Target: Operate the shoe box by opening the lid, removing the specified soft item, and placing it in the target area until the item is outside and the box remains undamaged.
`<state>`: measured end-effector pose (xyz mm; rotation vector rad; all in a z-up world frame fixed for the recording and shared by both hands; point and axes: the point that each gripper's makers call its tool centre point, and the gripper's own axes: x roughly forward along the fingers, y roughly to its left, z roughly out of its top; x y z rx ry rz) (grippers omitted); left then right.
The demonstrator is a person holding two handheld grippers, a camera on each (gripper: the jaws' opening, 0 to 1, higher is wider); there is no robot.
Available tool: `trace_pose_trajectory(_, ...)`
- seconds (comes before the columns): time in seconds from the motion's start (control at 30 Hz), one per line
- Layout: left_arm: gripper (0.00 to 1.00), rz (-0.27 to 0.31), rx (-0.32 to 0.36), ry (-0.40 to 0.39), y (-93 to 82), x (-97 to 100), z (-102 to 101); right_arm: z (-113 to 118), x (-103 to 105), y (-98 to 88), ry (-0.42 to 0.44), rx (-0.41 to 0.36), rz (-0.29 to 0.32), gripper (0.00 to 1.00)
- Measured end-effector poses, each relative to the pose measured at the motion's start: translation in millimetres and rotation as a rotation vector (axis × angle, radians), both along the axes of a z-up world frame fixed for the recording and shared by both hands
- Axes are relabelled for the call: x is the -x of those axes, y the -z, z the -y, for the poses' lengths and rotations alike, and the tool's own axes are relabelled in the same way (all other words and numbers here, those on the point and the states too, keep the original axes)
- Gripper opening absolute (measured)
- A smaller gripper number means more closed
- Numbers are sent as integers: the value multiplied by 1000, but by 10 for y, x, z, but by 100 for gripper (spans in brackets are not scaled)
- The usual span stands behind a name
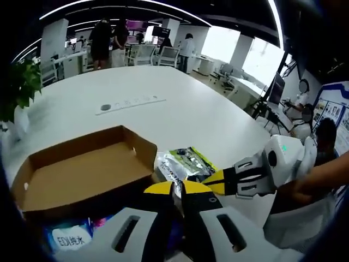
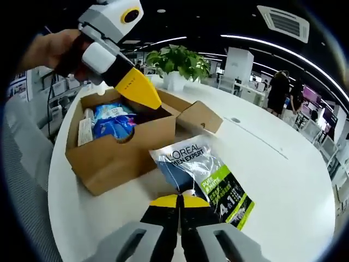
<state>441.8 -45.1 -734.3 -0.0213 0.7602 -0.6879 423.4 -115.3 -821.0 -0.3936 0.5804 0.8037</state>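
Note:
The brown shoe box (image 2: 117, 153) stands open on the white table, its lid (image 1: 82, 172) folded back flat. Blue soft packets (image 2: 112, 123) lie inside the box; one blue packet (image 1: 68, 237) shows by my left jaws. A silver, green and black soft pouch (image 2: 204, 177) rests outside the box, next to its front wall. My right gripper (image 2: 179, 201) is shut on the pouch's near edge, and in the left gripper view this right gripper (image 1: 218, 181) comes in from the right onto the pouch (image 1: 185, 162). My left gripper (image 1: 177, 191) is shut on the box's rim; the same left gripper (image 2: 148, 101) reaches in from upper left.
The white table (image 2: 283, 180) is wide and bare beyond the pouch. A power strip (image 1: 131, 103) is set into its middle. A potted plant (image 2: 177, 60) stands behind the box. People (image 1: 103, 38) stand among desks in the background. A hand (image 2: 52, 52) holds the left gripper.

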Motion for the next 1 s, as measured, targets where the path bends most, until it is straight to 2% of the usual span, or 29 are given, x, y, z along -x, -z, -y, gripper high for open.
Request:
trace_pose_trajectory(0.3, 3, 28, -2, -39, -103, 7, -276, 49, 71, 205, -59, 85, -26, 0)
trace_pose_trajectory(0.63, 6, 45, -10, -78, -147, 33, -555, 106, 130, 285, -34, 109, -61, 0)
trace_pose_trajectory(0.8, 9, 61, -13, -93, -188, 75, -696, 169, 125, 254, 14, 99, -60, 10)
trace_pose_trajectory(1.0, 16, 85, -11, -116, -243, 91, -878, 328, 85, 151, 109, 59, -38, 29)
